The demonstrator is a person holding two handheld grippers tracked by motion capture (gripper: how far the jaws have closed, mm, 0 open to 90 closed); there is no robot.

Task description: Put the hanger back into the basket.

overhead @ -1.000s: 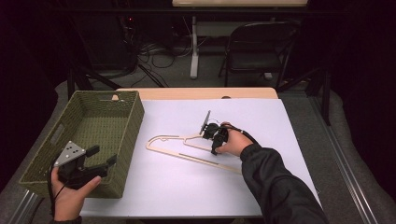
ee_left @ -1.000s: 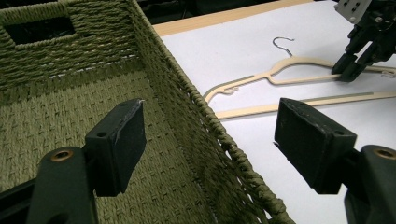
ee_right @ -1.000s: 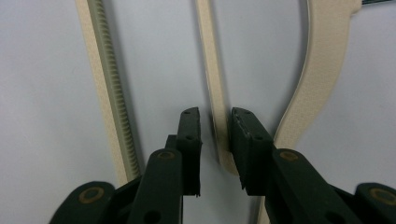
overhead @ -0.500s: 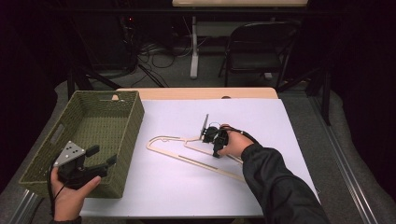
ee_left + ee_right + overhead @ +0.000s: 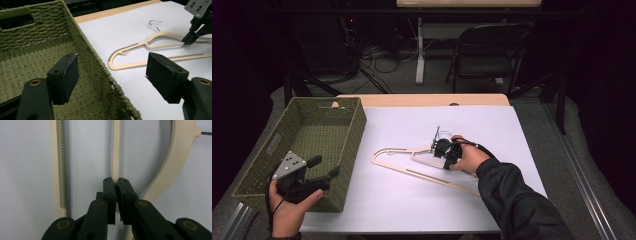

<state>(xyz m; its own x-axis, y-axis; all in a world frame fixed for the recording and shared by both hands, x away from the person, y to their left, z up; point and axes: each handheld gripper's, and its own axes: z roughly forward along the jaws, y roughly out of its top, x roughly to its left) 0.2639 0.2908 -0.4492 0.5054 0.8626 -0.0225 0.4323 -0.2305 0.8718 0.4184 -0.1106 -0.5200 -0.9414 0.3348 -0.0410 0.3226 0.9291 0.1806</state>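
**Hanger pinched by the right gripper; left gripper held spread at the basket**

A cream hanger (image 5: pixel 422 162) is seen lying flat on the white-covered table (image 5: pixel 412 200), near its middle, with its metal hook (image 5: pixel 154 24) directed toward the far edge. In the right gripper view, a thin inner bar (image 5: pixel 115 150) of the hanger is clamped between the jaws of the right gripper (image 5: pixel 116 188), which are closed tightly upon it. A ribbed strip (image 5: pixel 62 165) along a parallel bar is visible to the left of the jaws, and the broad curved shoulder (image 5: pixel 175 160) of the hanger to the right. In the high view, the right gripper (image 5: pixel 446 152) is held by the right hand (image 5: pixel 467 159), whose dark sleeve (image 5: pixel 517 200) enters from the bottom edge.

A green woven basket (image 5: pixel 352 130) is placed on the left part of the table, just beside the hanger but apart from it. The left gripper (image 5: pixel 319 167) is held by the left hand (image 5: pixel 289 212) at the near corner of the basket. In the left gripper view, its jaws are shown wide apart with nothing between them: one pad (image 5: pixel 63 77) lies over the basket interior and the other pad (image 5: pixel 165 75) over the table, so that the basket's near wall (image 5: pixel 100 67) is straddled. A grey three-cornered plate (image 5: pixel 291 164) is carried on top of this gripper. A folding chair (image 5: pixel 487 55) stands on the floor beyond the table.
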